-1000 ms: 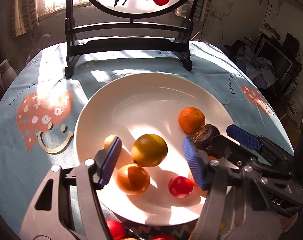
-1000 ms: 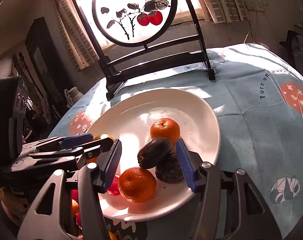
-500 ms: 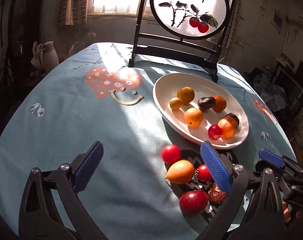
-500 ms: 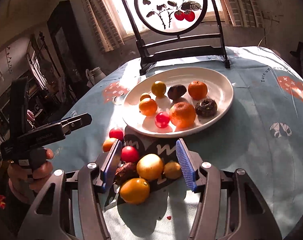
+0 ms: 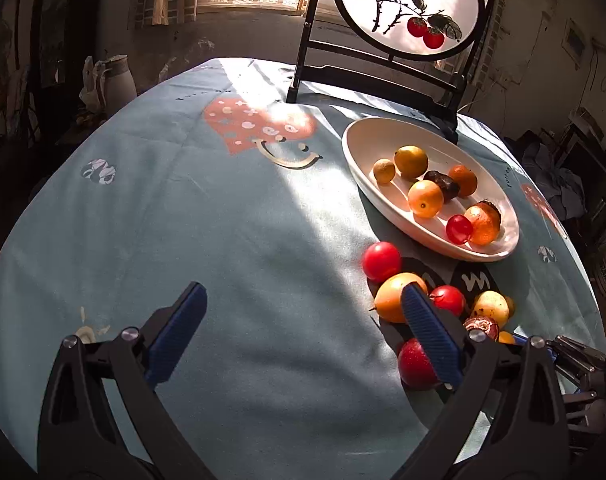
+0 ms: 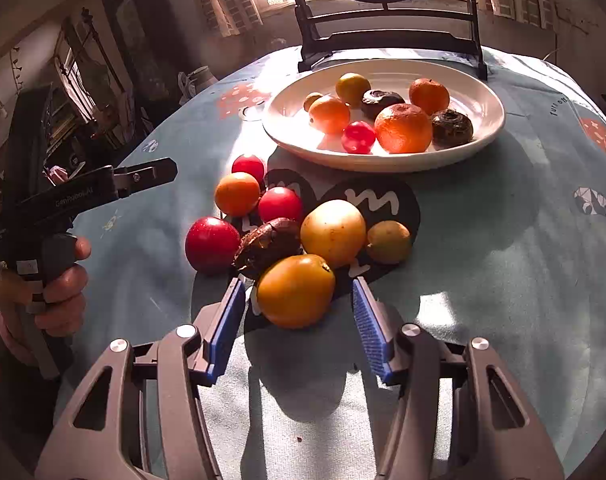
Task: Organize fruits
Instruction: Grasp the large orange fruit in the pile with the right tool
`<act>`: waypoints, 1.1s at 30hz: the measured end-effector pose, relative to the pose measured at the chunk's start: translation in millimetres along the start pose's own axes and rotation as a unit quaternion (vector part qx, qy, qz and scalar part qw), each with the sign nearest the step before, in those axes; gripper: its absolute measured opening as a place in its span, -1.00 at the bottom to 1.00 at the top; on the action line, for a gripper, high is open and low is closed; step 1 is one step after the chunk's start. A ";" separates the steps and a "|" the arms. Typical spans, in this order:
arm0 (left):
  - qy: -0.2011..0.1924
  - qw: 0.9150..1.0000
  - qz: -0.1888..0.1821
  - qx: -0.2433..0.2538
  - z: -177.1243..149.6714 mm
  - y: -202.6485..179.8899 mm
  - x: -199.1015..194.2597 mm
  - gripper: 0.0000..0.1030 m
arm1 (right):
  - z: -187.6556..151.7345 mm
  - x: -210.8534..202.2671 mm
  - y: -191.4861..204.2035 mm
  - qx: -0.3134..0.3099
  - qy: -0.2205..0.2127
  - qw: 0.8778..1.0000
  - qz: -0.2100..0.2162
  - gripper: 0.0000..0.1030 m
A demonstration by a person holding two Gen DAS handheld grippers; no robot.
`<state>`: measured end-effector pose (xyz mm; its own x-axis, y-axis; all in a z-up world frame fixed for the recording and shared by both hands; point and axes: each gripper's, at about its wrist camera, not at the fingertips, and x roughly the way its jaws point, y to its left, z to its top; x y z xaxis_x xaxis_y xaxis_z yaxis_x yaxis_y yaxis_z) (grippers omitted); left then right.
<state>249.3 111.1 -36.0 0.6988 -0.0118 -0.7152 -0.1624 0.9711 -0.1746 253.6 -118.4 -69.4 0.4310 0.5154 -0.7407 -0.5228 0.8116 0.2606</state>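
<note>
A white plate (image 6: 491, 120) holds several fruits, among them an orange (image 6: 403, 128) and a small red fruit (image 6: 358, 137); it also shows in the left wrist view (image 5: 363, 160). Several loose fruits lie on the cloth in front of it. My right gripper (image 6: 299, 308) is open, its jaws either side of an orange-yellow fruit (image 6: 295, 290), not touching it. My left gripper (image 5: 303, 332) is open and empty above bare cloth, left of the loose pile; its right finger hides part of a red fruit (image 5: 413, 362).
A black-framed round painted screen (image 5: 407, 4) stands behind the plate. A round table with a blue patterned cloth (image 5: 183, 220) falls away at the left and right edges. A white jug (image 5: 117, 80) stands beyond the table's far left.
Both grippers pulled back from over the plate to the near side of the table. The right gripper then came down around the nearest orange-yellow fruit. The left moved away to the left.
</note>
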 end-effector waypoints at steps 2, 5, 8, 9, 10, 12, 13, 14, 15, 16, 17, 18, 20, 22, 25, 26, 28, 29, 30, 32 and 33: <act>-0.002 1.000 -0.002 0.006 -0.7 -2.6 -1.0 0.93 | -0.1 2.4 -0.7 0.001 0.005 1.000 0.004 -0.07; -0.004 1.000 0.006 0.013 -0.8 -4.3 -1.0 0.93 | -0.3 4.4 -1.3 0.004 0.010 1.000 0.006 -0.07; -0.003 1.000 0.005 0.011 -0.2 -3.9 -0.5 0.93 | 0.2 5.4 -0.7 0.001 0.008 1.000 0.003 -0.10; -0.002 1.000 0.005 0.010 -0.3 -3.6 -0.5 0.93 | -0.1 5.9 -0.5 0.000 0.009 1.000 0.003 -0.12; -0.002 1.000 0.005 0.009 -0.4 -3.1 -0.4 0.93 | 0.1 6.2 -0.3 -0.001 0.009 1.000 0.006 -0.18; 0.000 1.000 0.007 0.007 -0.5 -2.1 0.2 0.93 | -0.4 6.1 1.2 -0.006 0.009 1.000 0.004 -0.18; 0.001 1.000 0.008 0.005 -0.1 -1.6 0.8 0.93 | -0.7 5.8 1.9 -0.009 0.009 1.000 0.002 -0.18; 0.002 1.000 0.008 0.004 -0.3 -1.1 1.0 0.93 | -0.9 5.8 2.5 -0.010 0.009 1.000 0.001 -0.18; 0.004 1.000 0.008 0.003 -0.4 -0.6 1.3 0.93 | -0.9 5.9 2.6 -0.011 0.009 1.000 0.000 -0.18; 0.005 1.000 0.007 0.003 -0.7 0.3 1.6 0.93 | -0.9 5.8 2.6 -0.011 0.009 1.000 0.000 -0.20; 0.004 1.000 0.008 0.002 -0.8 0.6 1.4 0.93 | -0.9 5.6 2.5 -0.011 0.009 1.000 0.000 -0.20; 0.004 1.000 0.009 0.002 -0.9 0.7 1.4 0.93 | -1.1 5.5 2.6 -0.011 0.009 1.000 0.000 -0.20; 0.005 1.000 0.010 0.005 -1.4 0.6 1.7 0.93 | -1.0 5.0 2.5 -0.010 0.008 1.000 -0.002 -0.20; 0.006 1.000 0.013 0.010 -2.1 -0.4 2.7 0.93 | -1.1 2.6 2.2 -0.010 0.002 1.000 -0.006 -0.20; 0.008 1.000 0.014 0.020 -3.5 -2.4 3.2 0.93 | -0.5 -3.5 2.4 -0.011 -0.006 1.000 -0.004 -0.21; 0.009 1.000 0.012 0.025 -4.2 -3.6 3.4 0.93 | -0.2 -6.4 1.9 -0.009 -0.010 1.000 -0.001 -0.21; 0.014 0.999 -0.006 0.041 -6.5 -7.8 3.3 0.91 | 1.6 -15.5 -2.8 0.003 -0.025 1.000 0.003 -0.21; 0.017 0.998 -0.018 0.052 -8.3 -11.5 3.0 0.91 | 2.8 -22.5 -7.1 0.013 -0.039 0.999 0.001 -0.21; 0.021 0.997 -0.034 0.065 -10.6 -16.1 2.8 0.86 | 4.2 -29.1 -11.8 0.023 -0.054 0.998 -0.005 -0.21; 0.027 0.993 -0.062 0.092 -15.7 -27.5 1.1 0.73 | 6.9 -41.0 -23.2 0.043 -0.080 0.996 -0.024 -0.21; 0.030 0.991 -0.073 0.104 -18.6 -33.5 0.6 0.67 | 7.5 -45.1 -28.6 0.055 -0.088 0.994 -0.030 -0.21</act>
<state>242.2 74.1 -43.2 0.6612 -0.1647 -0.7319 0.0900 0.9860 -0.1406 254.6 -162.8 -38.8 0.5862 0.4970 -0.6399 -0.4131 0.8627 0.2916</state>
